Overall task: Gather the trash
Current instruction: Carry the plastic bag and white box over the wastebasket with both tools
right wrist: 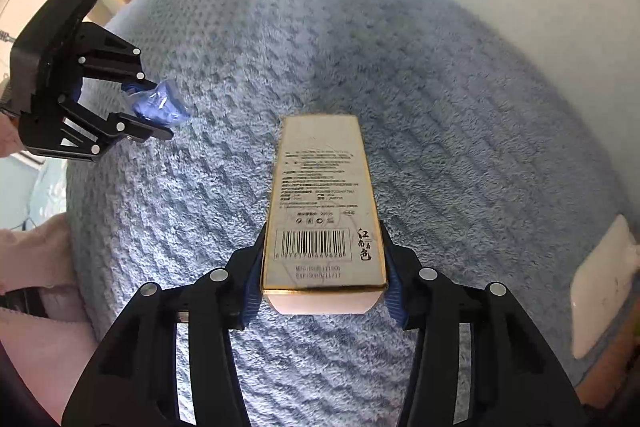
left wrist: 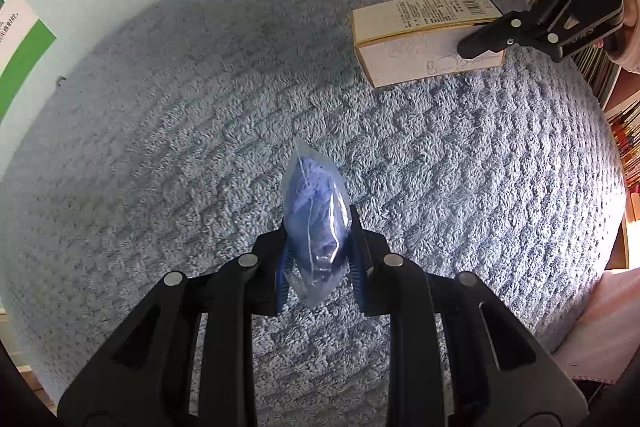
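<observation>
While both grippers hang over blue blanket (left wrist: 168,155), each grips trash. Box (right wrist: 324,203), white with gold edges, clamped at near end between pads of right gripper (right wrist: 323,277), jaws about box-wide; rest juts forward past fingertips. Label: barcode, black calligraphy beside it, small print too fine to read. Clear bag (left wrist: 316,223) of blue stuff pinched in left gripper (left wrist: 318,263), jaws narrow; bag's top pokes beyond tips.

Both grippers (left (left wrist: 318,259), right (right wrist: 324,279)) clamped, pointing steeply down.
</observation>
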`<state>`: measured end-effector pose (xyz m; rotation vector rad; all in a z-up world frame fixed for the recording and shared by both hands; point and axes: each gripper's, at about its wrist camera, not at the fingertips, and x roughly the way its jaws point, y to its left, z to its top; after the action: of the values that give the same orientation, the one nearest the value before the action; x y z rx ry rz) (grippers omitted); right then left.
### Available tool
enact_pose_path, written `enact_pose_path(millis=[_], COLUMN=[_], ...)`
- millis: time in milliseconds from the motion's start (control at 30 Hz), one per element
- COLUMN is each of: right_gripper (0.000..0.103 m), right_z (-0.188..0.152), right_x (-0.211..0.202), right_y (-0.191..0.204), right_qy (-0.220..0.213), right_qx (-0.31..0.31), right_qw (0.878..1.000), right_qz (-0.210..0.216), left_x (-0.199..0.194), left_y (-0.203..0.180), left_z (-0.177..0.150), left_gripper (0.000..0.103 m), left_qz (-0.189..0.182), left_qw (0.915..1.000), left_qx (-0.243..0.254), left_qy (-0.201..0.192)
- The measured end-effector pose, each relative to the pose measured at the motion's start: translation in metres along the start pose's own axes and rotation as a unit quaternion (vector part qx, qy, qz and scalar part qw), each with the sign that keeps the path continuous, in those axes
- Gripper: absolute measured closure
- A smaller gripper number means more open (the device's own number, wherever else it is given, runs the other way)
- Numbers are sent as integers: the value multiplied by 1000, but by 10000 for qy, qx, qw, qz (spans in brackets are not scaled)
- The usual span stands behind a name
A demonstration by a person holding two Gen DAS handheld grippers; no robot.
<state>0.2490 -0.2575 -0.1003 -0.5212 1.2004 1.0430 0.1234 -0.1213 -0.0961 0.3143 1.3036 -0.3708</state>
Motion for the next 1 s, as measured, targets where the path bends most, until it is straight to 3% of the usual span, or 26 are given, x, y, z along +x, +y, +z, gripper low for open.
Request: enact_pose_path(millis=[300,567,767,1000], right_gripper=[54,54,54,54], right_z=[-15,-36,-61,-97], right_x=[-31,-53,-61,-64], right_y=[18,53,97,160], right_qy=[-273,-458,-532,-693], right_qx=[443,1026,1652,2414], right_qw=[9982,9913,9794,9590], right_qz=[-294,-688,-1028,-1315], left_x=[-38,-54,-64,-73], left_y=[-11,-22,-23,-37], left_z=[-8,-3,-19,-47], left_gripper=[81,81,81,81], left_qz=[164,-11,-223,-461], left_qw=[9988,9938,9861,9705], left_qx=[370,991,1517,2271], left_qy=[-289,-496,-637,-663])
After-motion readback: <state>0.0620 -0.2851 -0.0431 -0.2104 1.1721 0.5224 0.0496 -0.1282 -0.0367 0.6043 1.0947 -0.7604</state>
